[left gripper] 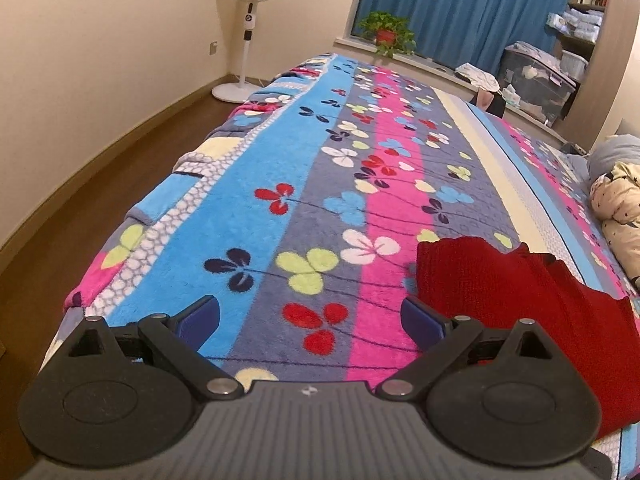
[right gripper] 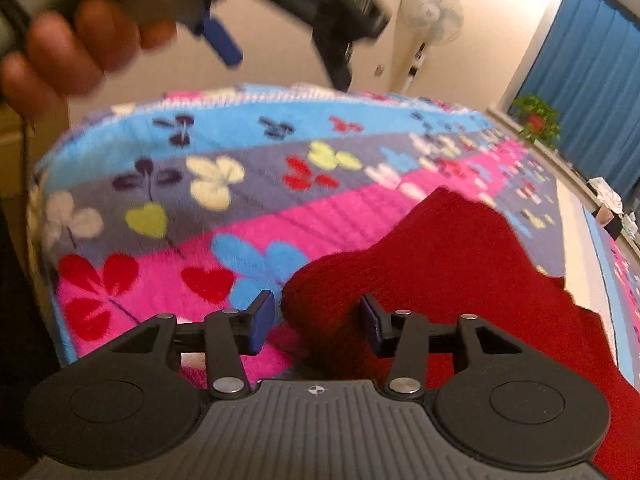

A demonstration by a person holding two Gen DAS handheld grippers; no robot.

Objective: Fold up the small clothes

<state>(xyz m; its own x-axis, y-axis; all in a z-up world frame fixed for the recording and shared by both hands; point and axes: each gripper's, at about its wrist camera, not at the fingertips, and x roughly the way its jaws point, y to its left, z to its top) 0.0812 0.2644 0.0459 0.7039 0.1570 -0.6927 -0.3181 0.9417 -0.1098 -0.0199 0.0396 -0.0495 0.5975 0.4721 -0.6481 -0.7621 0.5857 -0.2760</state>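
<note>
Right wrist view: we are pointing our right gripper down at the near corner of the red knitted garment, which is lying on the flowered blanket. Our jaws are standing part open, with a rounded lobe of the red knit sitting between them; neither pad looks to be pressing on it, so we are judging this as a grasp not yet made. Beyond the fingers, the garment is spreading away to the right and far side, with an uneven, notched outline. It is looking rumpled, not squared, and we are judging the fold as barely begun or partly done; we cannot tell how many layers are lying there. Further off, at the upper left, our left hand is gripping the handle of the other tool, blurred, held well above the blanket and clear of the cloth.

In the left wrist view, we are holding the left gripper tilted downward over bare blanket, its jaws standing wide with nothing between them. The red garment is lying just beside the right finger, stretching off to the right. Beyond it, the blanket is running on toward a standing fan and a blue curtain. What is left, as we judge it: taking hold of an edge, bringing it over, and flattening.
</note>
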